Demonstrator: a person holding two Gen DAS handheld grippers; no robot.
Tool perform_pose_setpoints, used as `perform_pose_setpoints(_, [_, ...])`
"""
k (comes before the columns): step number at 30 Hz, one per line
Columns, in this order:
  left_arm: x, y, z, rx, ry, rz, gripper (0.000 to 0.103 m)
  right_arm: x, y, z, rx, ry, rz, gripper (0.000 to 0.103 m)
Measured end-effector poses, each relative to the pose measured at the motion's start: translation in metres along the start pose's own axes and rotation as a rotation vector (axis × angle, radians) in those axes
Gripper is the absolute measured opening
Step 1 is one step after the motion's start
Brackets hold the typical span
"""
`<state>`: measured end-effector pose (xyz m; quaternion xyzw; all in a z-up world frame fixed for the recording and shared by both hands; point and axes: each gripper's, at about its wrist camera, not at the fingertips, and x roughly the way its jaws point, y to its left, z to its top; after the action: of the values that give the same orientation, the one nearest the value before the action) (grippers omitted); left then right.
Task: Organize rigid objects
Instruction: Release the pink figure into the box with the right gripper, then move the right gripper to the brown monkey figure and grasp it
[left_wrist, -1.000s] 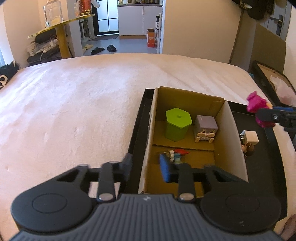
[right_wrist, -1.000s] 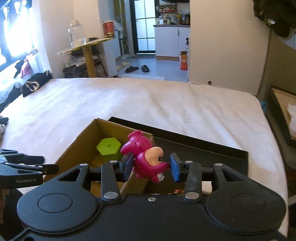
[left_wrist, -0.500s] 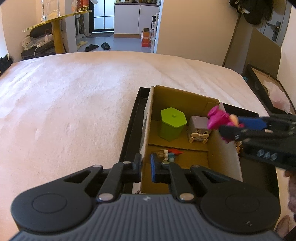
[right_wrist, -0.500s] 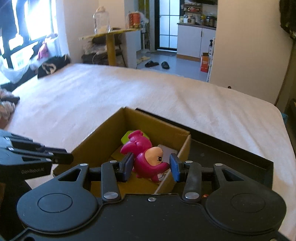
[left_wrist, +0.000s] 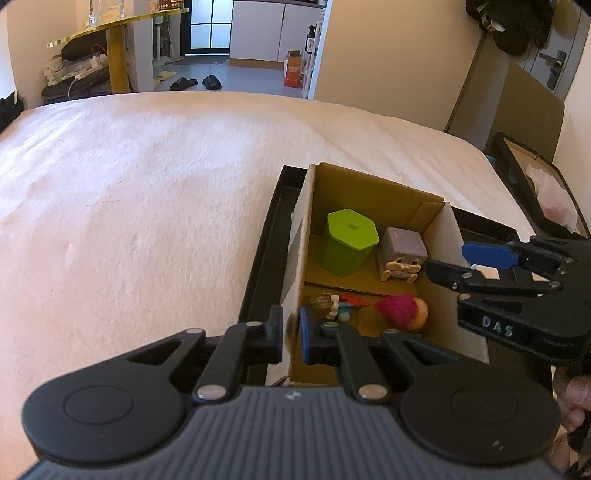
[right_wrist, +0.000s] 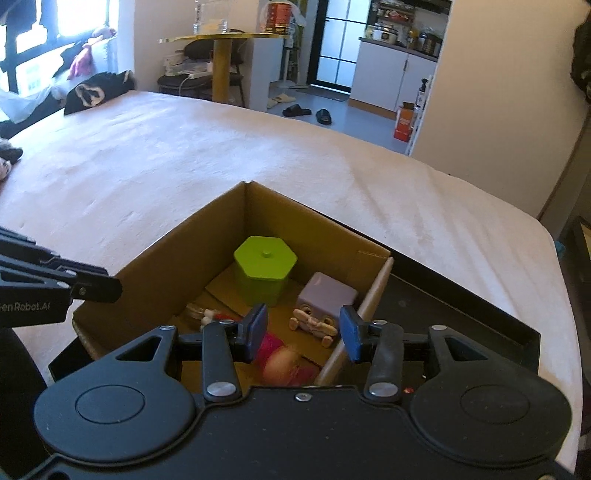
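A cardboard box (left_wrist: 373, 182) (right_wrist: 314, 229) stands in a black tray (left_wrist: 275, 206) (right_wrist: 480, 314) on the bed. Inside lie a green hexagonal container (left_wrist: 349, 242) (right_wrist: 264, 267), a lilac cube figure (left_wrist: 402, 253) (right_wrist: 325, 302), a small colourful figure (left_wrist: 338, 304) (right_wrist: 205, 314) and the pink figure (left_wrist: 402, 312) (right_wrist: 286, 360). My left gripper (left_wrist: 291, 332) is shut on the box's near left wall. My right gripper (right_wrist: 303, 330) (left_wrist: 448, 260) is open and empty above the box, over the pink figure.
The pale bedspread (left_wrist: 147, 192) spreads to the left and behind. A white toy piece (left_wrist: 487, 271) lies in the tray right of the box, behind the right gripper. Another open box (left_wrist: 535, 173) stands off the bed at right.
My right gripper has opened and let go of the pink figure, which now lies in the box's near part. My left gripper stays shut on the box wall.
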<state>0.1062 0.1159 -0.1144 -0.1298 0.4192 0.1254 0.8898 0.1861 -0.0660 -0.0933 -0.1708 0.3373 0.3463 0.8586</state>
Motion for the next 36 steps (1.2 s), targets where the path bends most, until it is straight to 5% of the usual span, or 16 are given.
perform_pose_setpoints(25, [-0.002,-0.025,0.000,0.080,0.022,0.134,0.013,-0.034,-0.045,0.000,0.207,-0.063,-0.021,0.049])
perform_pose_setpoints(28, [-0.001,-0.025,0.001,0.077,0.029,0.149,0.019,-0.038,-0.045,-0.001,0.211,-0.071,-0.030,0.055])
perform_pose_setpoints(33, [-0.007,-0.028,0.000,0.081,-0.002,0.180,0.045,-0.040,-0.046,-0.003,0.221,-0.070,-0.028,0.056])
perform_pose_setpoints(36, [-0.008,-0.031,0.001,0.091,-0.010,0.193,0.049,-0.038,-0.049,-0.005,0.236,-0.057,-0.039,0.056])
